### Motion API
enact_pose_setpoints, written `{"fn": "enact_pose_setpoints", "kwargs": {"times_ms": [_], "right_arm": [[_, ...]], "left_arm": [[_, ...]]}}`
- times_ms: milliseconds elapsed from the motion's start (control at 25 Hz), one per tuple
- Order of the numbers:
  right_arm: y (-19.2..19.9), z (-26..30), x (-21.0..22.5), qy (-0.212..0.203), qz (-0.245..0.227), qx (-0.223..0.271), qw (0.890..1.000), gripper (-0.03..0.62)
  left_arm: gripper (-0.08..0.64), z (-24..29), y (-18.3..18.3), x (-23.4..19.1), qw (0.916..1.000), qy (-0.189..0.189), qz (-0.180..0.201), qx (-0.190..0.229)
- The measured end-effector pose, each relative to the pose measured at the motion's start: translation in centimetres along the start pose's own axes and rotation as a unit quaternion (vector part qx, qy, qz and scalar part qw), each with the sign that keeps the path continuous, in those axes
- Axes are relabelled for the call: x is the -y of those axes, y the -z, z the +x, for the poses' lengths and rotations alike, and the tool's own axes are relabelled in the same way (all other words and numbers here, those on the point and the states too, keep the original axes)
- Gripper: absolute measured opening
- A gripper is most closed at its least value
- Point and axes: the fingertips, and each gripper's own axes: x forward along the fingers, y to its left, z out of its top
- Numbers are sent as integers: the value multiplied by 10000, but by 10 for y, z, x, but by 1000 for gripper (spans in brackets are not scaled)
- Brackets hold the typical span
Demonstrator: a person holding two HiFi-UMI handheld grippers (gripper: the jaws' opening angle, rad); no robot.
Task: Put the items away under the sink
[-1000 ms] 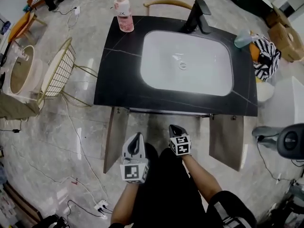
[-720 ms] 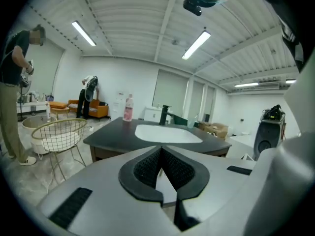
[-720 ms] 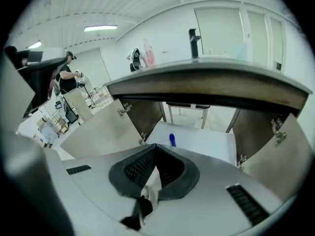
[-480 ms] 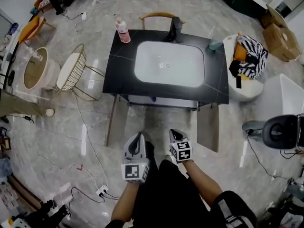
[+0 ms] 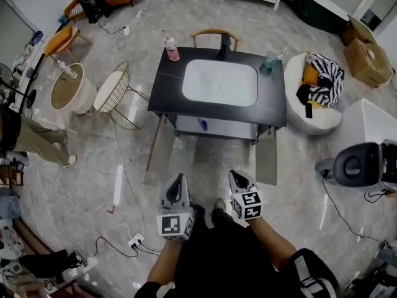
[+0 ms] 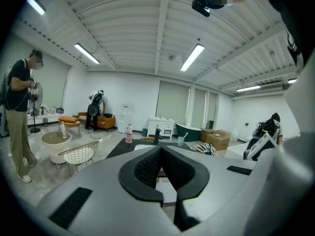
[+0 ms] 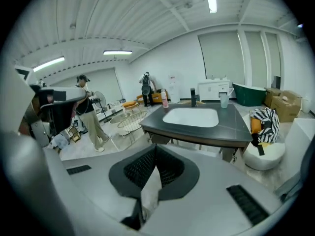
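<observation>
The black vanity top (image 5: 273, 107) with its white basin (image 5: 220, 82) stands well ahead of me. Both cabinet doors (image 5: 160, 151) hang open below it, and a small blue item (image 5: 203, 125) lies on the shelf inside. A pink bottle (image 5: 170, 47) stands at the back left corner, a black faucet (image 5: 223, 45) behind the basin, and a cup (image 5: 270, 60) at the back right. My left gripper (image 5: 178, 179) and right gripper (image 5: 236, 176) are held close to my body, far from the vanity. Each one is shut with nothing in it.
A wire chair (image 5: 115, 92) and a round table (image 5: 71, 89) stand left of the vanity. A white pouf with striped cloth (image 5: 316, 85) and cardboard boxes (image 5: 366, 54) are on the right. Cables and a power strip (image 5: 136, 241) lie on the floor. A person (image 5: 31, 135) stands at far left.
The vanity has dropped back and looks much smaller, so more of the room shows. Both grippers stay shut near my body.
</observation>
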Motion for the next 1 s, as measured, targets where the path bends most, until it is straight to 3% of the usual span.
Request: {"fn": "enact_pose_setpoints", "kwargs": {"times_ms": [440,1000], "right_arm": [[-42,-95,-68,115,-25,764,9970,11],[-54,-109,-89,316,-88,1136,9930,11]], "left_arm": [[15,-53,-20,15,9991,403,3,93],[15,-62,-22,8,9978,655,38,129]]}}
